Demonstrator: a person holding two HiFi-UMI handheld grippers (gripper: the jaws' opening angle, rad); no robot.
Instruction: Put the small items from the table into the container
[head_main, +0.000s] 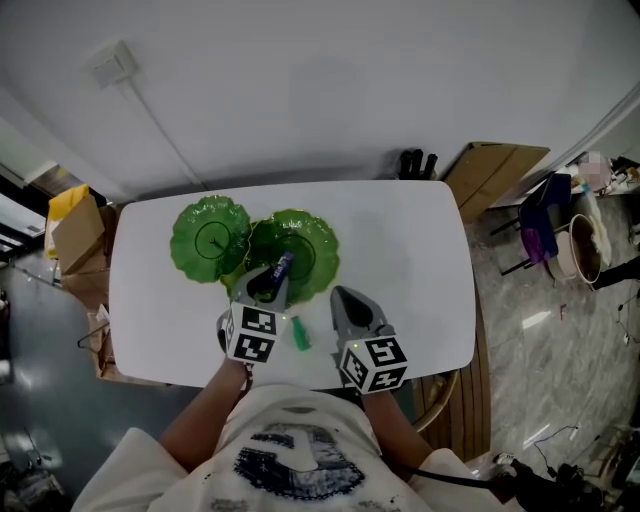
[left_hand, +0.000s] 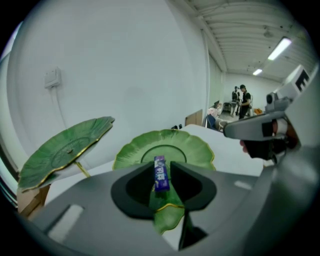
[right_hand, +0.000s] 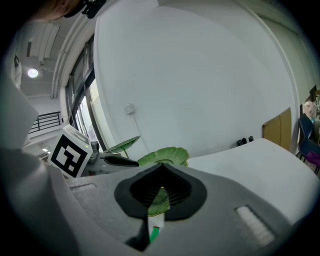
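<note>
Purple packet (left_hand: 160, 173): slim, white-lettered (gum, perhaps).

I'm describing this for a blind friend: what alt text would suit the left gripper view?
The left gripper pinches a small purple packet between its dark jaws, over a green leaf-shaped dish on a white table. A second leaf dish stands tilted on a stem at left; the right gripper shows at right.

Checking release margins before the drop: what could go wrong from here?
1. The left gripper pinches the thin purple packet with just its jaw tips, so it could slip or twist out early.
2. It hangs near the green dish's front edge. Released here, it may bounce onto the table.
</note>
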